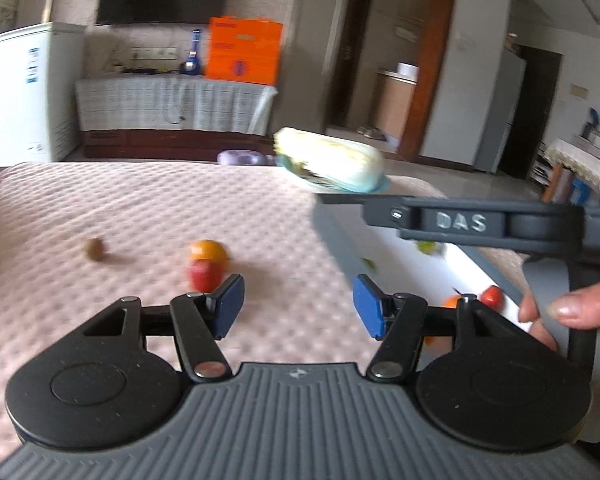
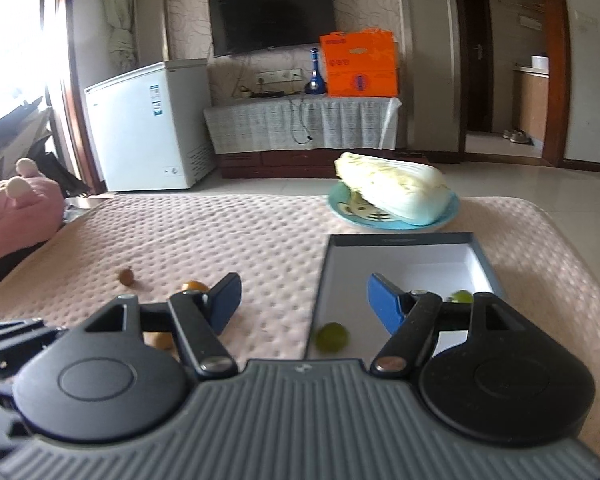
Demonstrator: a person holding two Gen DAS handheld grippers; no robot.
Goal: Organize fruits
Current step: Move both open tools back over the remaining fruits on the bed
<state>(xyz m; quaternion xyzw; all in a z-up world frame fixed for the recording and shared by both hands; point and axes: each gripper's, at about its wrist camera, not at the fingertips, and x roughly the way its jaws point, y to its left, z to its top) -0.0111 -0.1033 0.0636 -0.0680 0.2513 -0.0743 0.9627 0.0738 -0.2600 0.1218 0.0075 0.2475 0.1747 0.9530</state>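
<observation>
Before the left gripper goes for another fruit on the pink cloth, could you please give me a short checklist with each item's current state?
1. Left gripper open with nothing between its fingers: ok.
2. Right gripper open and holding nothing: ok.
3. Small red fruit free to grasp: not ok, the round orange fruit sits right behind it, possibly touching.
4. Shallow white box with dark rim has bare floor: ok.
5. Small brown fruit stands apart: ok.
6. Left view sharp: not ok, blurred.
</observation>
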